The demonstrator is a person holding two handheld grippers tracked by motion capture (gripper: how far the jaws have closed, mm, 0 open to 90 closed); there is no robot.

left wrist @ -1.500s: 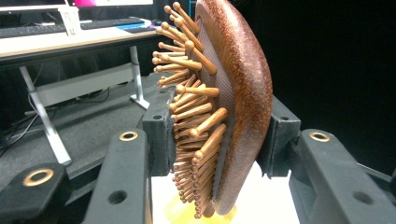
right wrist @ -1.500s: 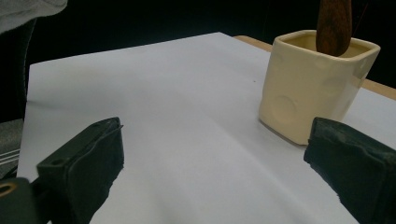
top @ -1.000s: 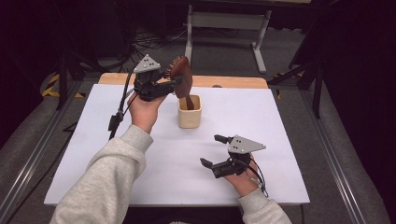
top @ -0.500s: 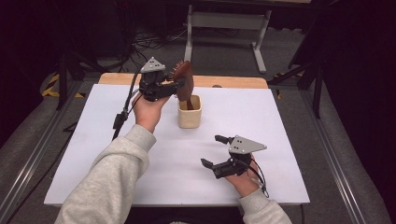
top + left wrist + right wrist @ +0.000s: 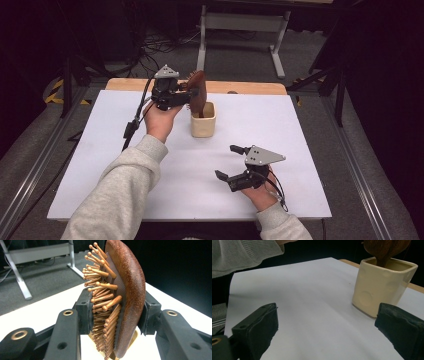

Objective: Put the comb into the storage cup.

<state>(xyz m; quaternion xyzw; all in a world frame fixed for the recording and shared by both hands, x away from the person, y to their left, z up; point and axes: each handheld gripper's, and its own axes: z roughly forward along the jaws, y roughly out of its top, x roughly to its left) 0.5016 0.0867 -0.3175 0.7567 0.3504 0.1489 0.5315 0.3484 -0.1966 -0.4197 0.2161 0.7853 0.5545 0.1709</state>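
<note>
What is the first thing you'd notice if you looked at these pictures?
Most eye-catching is the brown wooden hairbrush with its rows of round-tipped pins, clamped between the jaws of the left gripper at the far side of the white table. Its handle end dips into the cream cup right below it. Nearer the person, the right gripper rests on the table with its jaws wide apart and nothing between them.
</note>
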